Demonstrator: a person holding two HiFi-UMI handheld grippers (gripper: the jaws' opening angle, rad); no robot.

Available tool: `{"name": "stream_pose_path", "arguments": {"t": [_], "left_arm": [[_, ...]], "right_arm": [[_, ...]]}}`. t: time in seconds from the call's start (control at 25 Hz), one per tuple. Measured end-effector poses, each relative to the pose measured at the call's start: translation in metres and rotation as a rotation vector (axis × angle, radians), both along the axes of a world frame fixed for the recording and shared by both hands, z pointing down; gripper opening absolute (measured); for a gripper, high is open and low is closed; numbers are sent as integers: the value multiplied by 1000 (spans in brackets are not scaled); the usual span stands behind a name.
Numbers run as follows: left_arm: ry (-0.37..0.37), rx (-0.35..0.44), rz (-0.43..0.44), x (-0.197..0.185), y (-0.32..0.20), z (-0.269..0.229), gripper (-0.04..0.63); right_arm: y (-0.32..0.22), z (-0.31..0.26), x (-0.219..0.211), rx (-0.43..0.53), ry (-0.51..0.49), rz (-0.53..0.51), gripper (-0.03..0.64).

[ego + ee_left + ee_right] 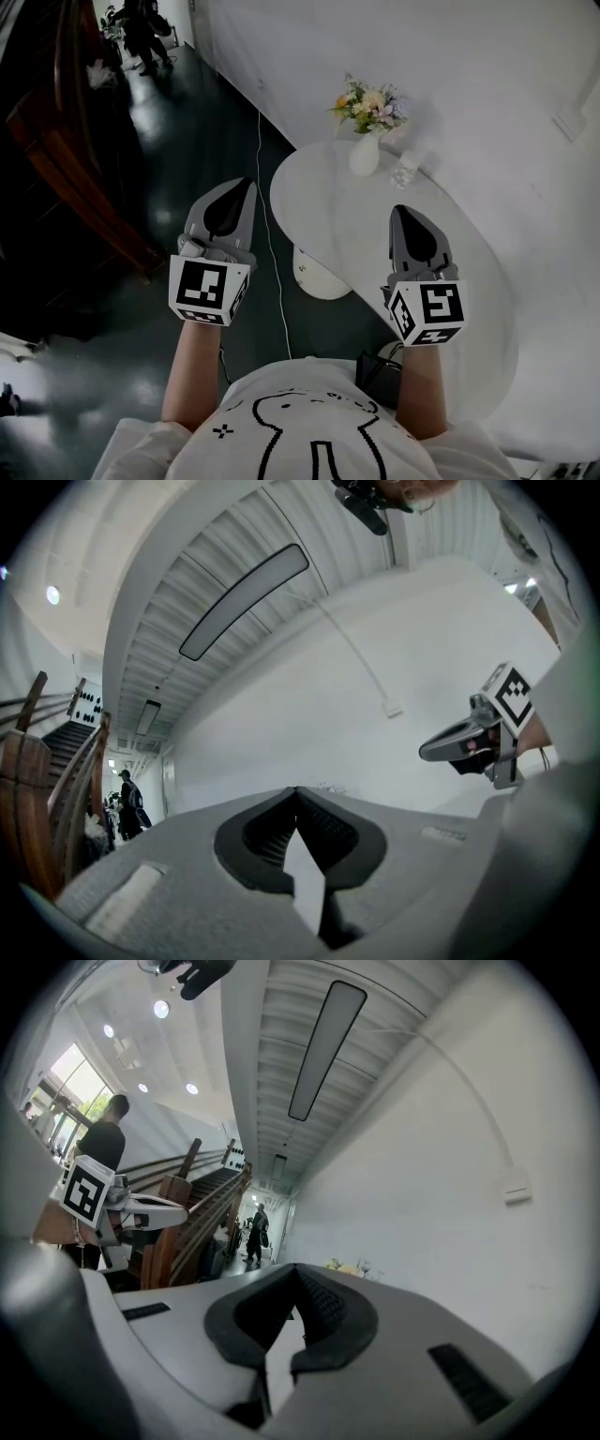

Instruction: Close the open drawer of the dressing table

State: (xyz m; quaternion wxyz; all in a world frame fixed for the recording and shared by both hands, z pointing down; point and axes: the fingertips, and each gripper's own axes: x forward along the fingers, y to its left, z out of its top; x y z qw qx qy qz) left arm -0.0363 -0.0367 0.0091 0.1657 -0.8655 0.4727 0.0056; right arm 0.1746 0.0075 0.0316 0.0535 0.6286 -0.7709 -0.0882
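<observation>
A smooth white wall fills the right of the head view, and a glossy dark floor fills the left. A curved wooden staircase rises at the far left. Against the wall stands a rounded, matte white tabletop on a round foot. No view shows its drawer.

The left claw is grey plastic and hangs over the floor just left of the tabletop's edge. The right claw hangs over the tabletop's near half. Both point up the frame. Each gripper view shows ribbed black pads with the tips pressed together and nothing between them.

Only those two views tilt upward, onto a slatted ceiling with a long light strip. The right gripper view also catches a bystander at its left.

At the tabletop's far end are a white vase of pale flowers and, just beside it, a clear glass, both well ahead of the claws.
</observation>
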Motion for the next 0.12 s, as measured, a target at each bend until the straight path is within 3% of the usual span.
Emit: {"name": "stream_pose_path", "arguments": {"t": [0.12], "left_arm": [[2,2,4,1,1,0,17]], "right_arm": [[0,0,-1,2,2,-1,-2]]}}
